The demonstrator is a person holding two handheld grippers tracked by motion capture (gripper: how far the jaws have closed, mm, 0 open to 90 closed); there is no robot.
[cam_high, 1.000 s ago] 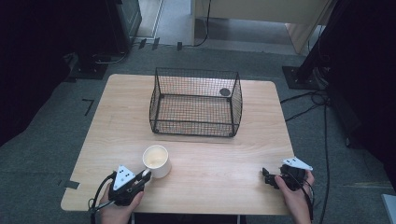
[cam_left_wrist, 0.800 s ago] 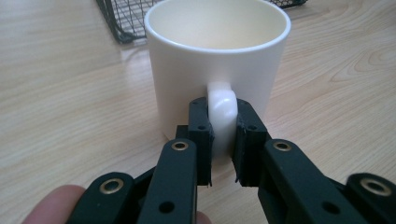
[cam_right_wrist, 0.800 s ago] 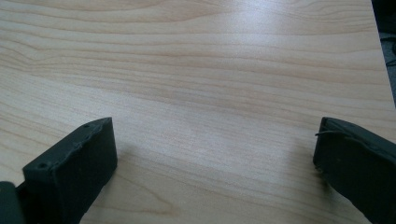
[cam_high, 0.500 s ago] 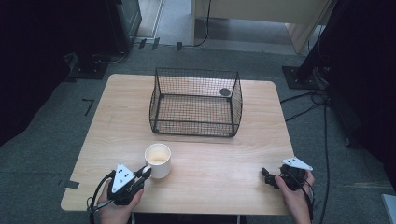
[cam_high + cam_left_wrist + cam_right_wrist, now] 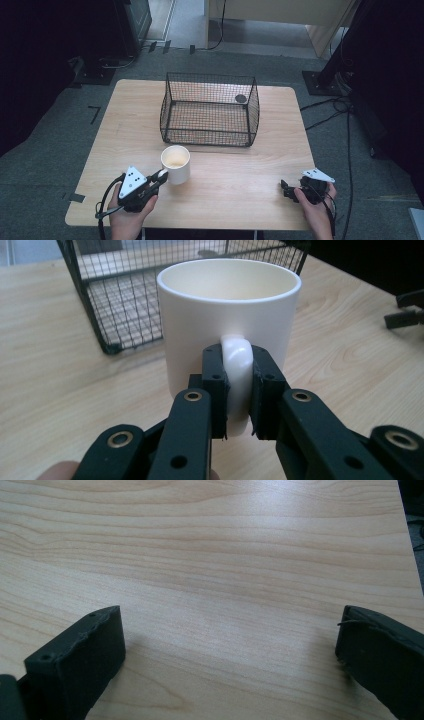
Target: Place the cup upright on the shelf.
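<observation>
mug (image 5: 227, 325) nudged forward, left claw (image 5: 239, 390) clamping handle

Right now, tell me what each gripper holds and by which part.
The left gripper holds the white mug by its handle, jaws closed on either side. The right gripper holds nothing, jaws spread over bare table.

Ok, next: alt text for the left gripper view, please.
The left gripper is shut on the handle of a cream mug standing on a wooden table. A black wire basket sits behind it.
</observation>
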